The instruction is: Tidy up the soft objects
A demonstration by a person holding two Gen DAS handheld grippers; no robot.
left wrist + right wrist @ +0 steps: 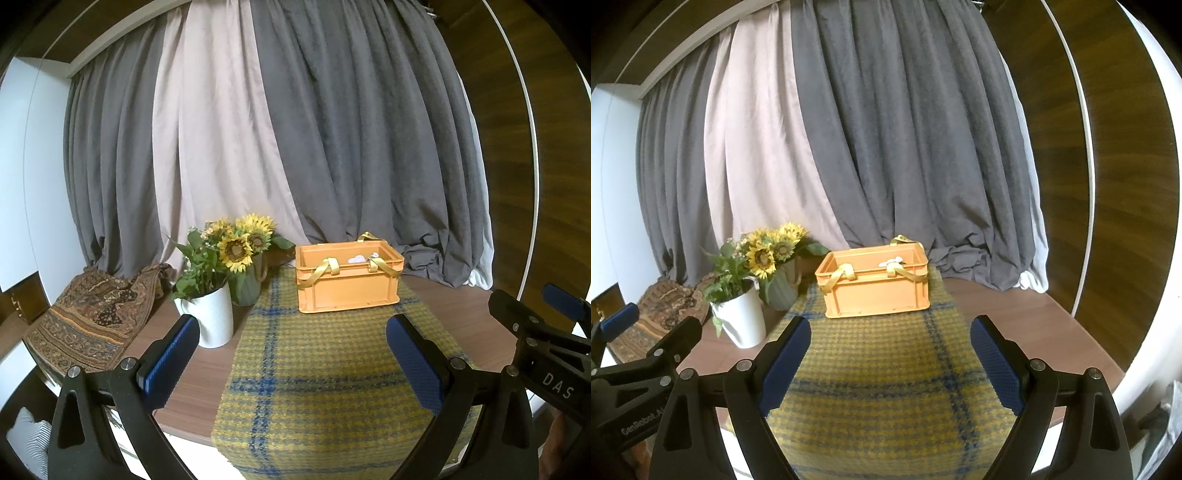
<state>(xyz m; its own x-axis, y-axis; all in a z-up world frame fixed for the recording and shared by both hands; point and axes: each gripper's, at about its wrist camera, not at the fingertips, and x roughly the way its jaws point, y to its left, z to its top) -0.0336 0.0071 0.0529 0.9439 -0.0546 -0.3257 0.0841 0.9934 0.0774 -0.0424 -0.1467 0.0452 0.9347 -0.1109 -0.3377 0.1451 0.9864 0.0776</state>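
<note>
An orange plastic crate (349,280) (877,284) with yellow ribbon handles stands at the far end of a yellow and blue plaid cloth (314,373) (882,384). Something pale lies inside it, mostly hidden by the rim. My left gripper (293,328) hovers open over the near part of the cloth, nothing between its blue pads. My right gripper (890,330) is open too, beside the left one and well short of the crate. Each gripper shows at the edge of the other's view.
A white pot of greenery (210,317) (740,321) and a green vase of sunflowers (243,284) (781,291) stand left of the crate. A patterned brown fabric (88,321) (665,314) lies at the table's left end. Grey and pale curtains (295,147) hang behind.
</note>
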